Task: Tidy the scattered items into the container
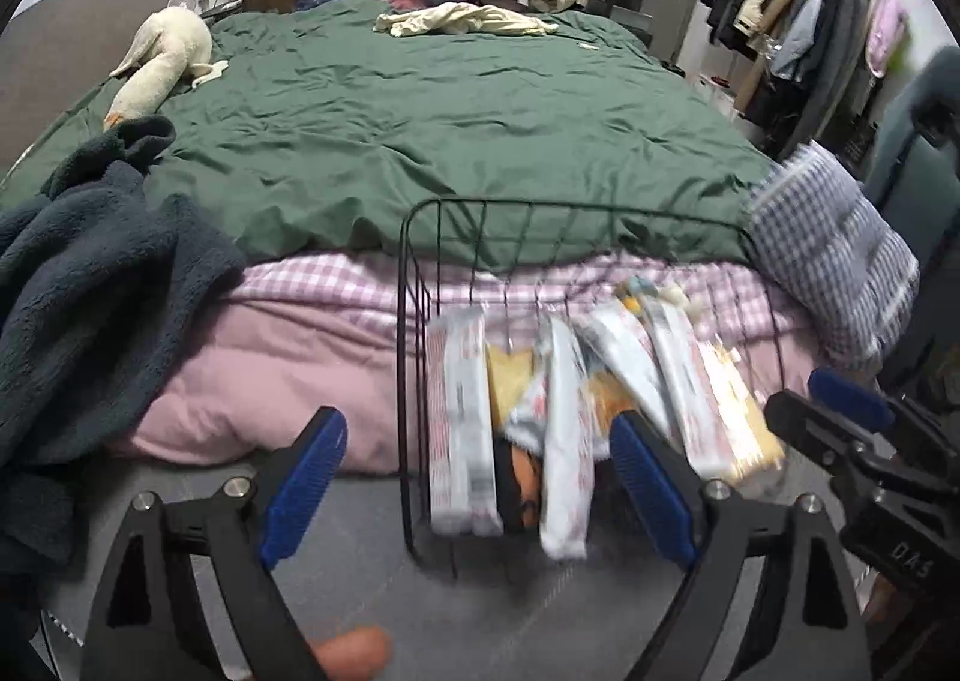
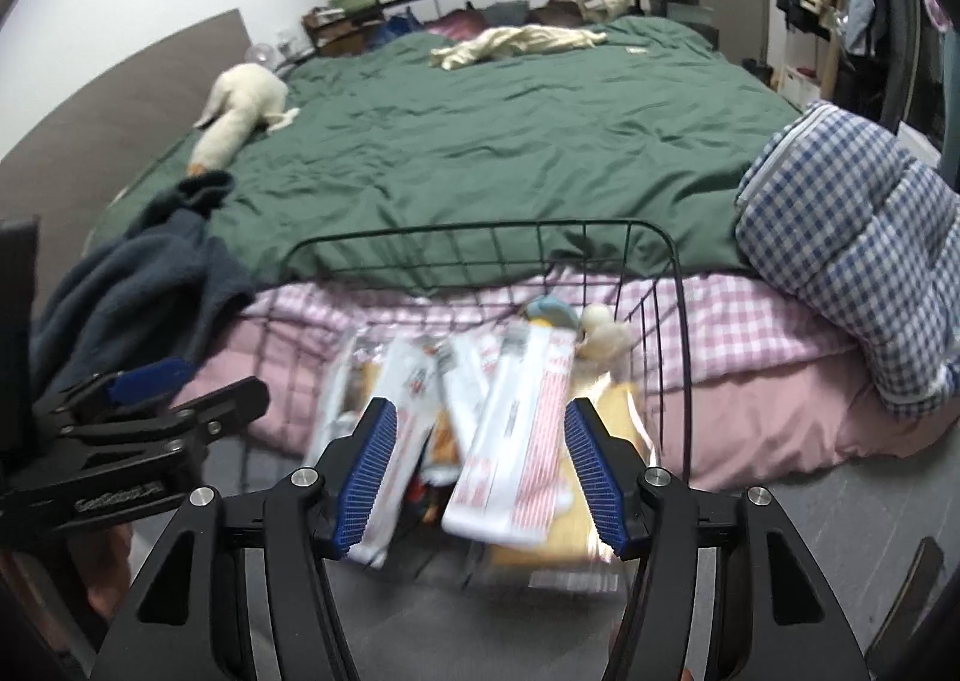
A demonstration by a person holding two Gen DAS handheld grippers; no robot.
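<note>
Ahead of both grippers, the wide bed with green duvet (image 1: 456, 141) meets the black wire basket (image 2: 678, 321), whose far rim touches the bed edge. White and red snack packets (image 2: 516, 441) lie inside. The left gripper (image 1: 480, 495) and right gripper (image 2: 480, 477) are both spread wide and empty; the right one's blue pads (image 2: 366, 477) flank the packets.

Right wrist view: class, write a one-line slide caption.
Open right gripper above wire basket of snack packets beside bed.
</note>
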